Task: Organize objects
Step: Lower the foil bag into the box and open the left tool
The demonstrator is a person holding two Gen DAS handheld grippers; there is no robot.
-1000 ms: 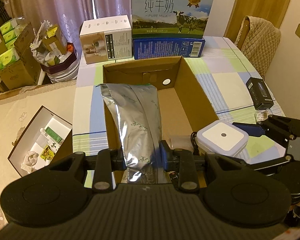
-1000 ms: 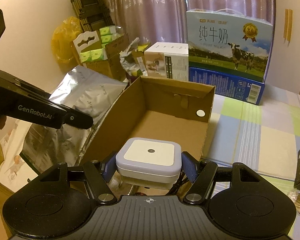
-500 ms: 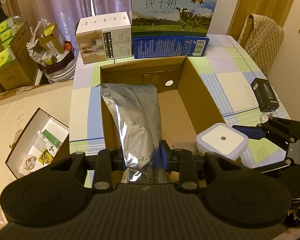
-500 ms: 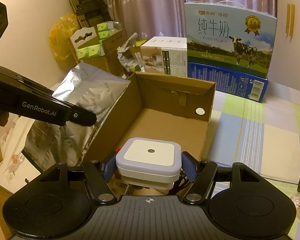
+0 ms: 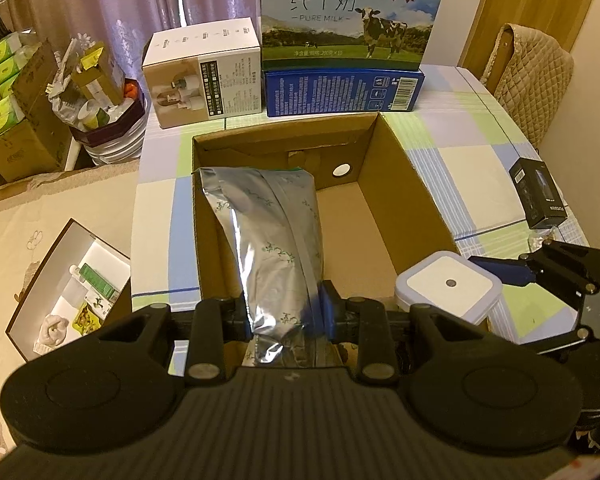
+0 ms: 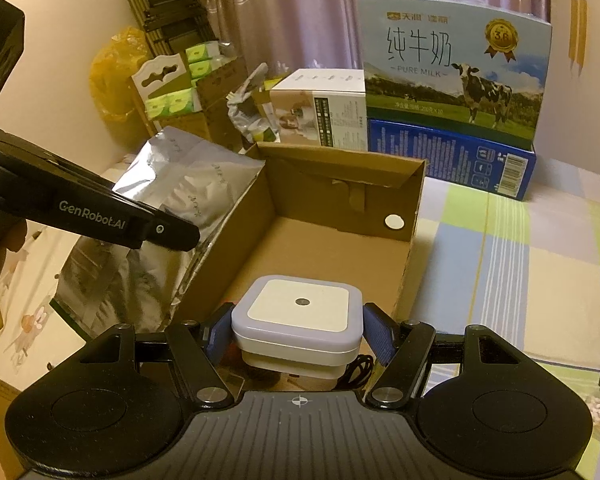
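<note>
Counter: my work surface [image 5: 452,152] wears a checked cloth in green, blue and cream, and carries every box named below.
Milk carton: a tall "PURE MILK" case [image 5: 352,12] with a cow on it stands on a flat blue box [image 5: 340,90] at the far edge.
Cardboard box: the open brown box [image 5: 412,184] sits in the middle of the counter, just in front of the blue one, its floor mostly bare.
White carton: a smaller printed carton [image 5: 202,74] stands left of the milk, behind the cardboard box.
Foil bag: the long silver pouch [image 5: 276,236] lies lengthwise over the box's left half, its near end in my grip.
Left gripper: my left gripper [image 5: 286,314] is clamped narrowly on the foil bag's lower end, both pads pressed into it.
White device: a square white unit [image 6: 298,320] with a lilac rim and a small dark dot on top hangs above the box's near right corner.
Right gripper: my right gripper [image 6: 298,334] is opened about halfway, its blue pads pinching the white device's two sides.
Black packet: a small dark box [image 5: 538,194] lies on the cloth to the right, well apart from the cardboard box.
</note>
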